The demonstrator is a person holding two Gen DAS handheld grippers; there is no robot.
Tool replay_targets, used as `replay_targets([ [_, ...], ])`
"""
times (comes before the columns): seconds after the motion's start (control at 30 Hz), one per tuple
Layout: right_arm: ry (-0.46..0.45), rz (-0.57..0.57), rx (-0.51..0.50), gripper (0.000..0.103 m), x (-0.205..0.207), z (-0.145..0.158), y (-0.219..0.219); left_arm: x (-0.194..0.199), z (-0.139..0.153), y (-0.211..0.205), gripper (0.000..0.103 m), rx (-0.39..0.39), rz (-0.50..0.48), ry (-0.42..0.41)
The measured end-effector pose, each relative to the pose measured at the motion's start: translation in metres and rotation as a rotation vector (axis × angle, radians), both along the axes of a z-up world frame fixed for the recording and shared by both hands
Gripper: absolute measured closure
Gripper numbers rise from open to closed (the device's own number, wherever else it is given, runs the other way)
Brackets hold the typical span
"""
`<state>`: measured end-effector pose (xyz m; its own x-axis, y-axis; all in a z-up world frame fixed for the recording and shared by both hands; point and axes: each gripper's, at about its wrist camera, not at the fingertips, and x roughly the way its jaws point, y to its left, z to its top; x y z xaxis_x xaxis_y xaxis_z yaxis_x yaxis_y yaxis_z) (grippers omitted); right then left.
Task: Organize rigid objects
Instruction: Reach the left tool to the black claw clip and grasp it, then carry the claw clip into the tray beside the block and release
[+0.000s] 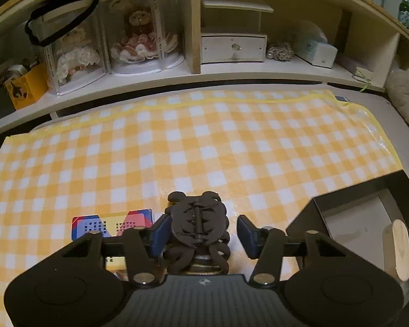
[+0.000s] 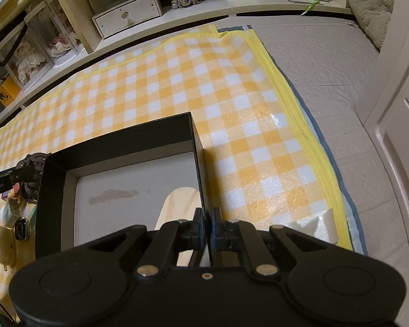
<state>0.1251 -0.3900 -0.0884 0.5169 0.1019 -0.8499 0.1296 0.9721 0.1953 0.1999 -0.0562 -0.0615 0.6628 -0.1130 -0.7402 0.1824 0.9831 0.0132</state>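
Observation:
A dark brown hair claw clip (image 1: 197,226) sits between the fingers of my left gripper (image 1: 204,234), resting on a round metal thing on the yellow checked cloth (image 1: 204,141). The left pad touches the clip, while the right pad (image 1: 246,234) stands a small gap away from it. A black open box (image 2: 117,141) with a pale floor lies to the right, and a light wooden oval piece (image 2: 177,207) lies inside it. My right gripper (image 2: 209,231) is shut on the box's right wall. The same box (image 1: 308,218) and wooden piece (image 1: 400,248) show in the left wrist view.
A blue and red card box (image 1: 111,224) lies left of the clip. A smart watch (image 2: 21,229) and a yellow case (image 2: 2,242) lie left of the black box. Shelves behind the cloth hold doll cases (image 1: 139,32) and a small drawer unit (image 1: 233,47).

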Motion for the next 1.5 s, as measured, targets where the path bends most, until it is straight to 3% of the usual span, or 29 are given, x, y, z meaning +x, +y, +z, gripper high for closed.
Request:
replay_targets([
  [0.03,0.001,0.0,-0.001,0.097,0.0,0.0,0.0,0.002,-0.001,0.0,0.058,-0.003,0.006,0.0],
  [0.33,0.008,0.0,-0.005,0.097,0.002,-0.001,0.002,-0.002,0.001,0.003,0.058,-0.046,0.036,-0.022],
  [0.63,0.007,0.0,-0.005,0.097,0.002,-0.001,0.002,-0.032,0.058,-0.001,0.058,-0.221,0.028,-0.128],
  [0.83,0.008,0.0,-0.008,0.097,0.002,-0.001,0.002,-0.062,0.076,-0.033,0.058,-0.336,-0.073,-0.116],
  [0.97,0.008,0.002,-0.014,0.097,0.001,-0.002,0.002,-0.072,0.064,-0.07,0.058,-0.349,-0.153,-0.061],
  [1.1,0.008,0.003,-0.017,0.097,0.001,-0.002,0.003,-0.078,0.037,-0.106,0.058,-0.307,-0.19,-0.019],
  [1.27,0.006,0.001,-0.017,0.097,0.001,-0.003,0.003,-0.079,0.008,-0.13,0.058,-0.342,-0.156,-0.016],
  [1.5,0.006,0.001,-0.016,0.097,0.001,-0.002,0.003,-0.078,-0.02,-0.149,0.058,-0.29,-0.1,-0.029],
])
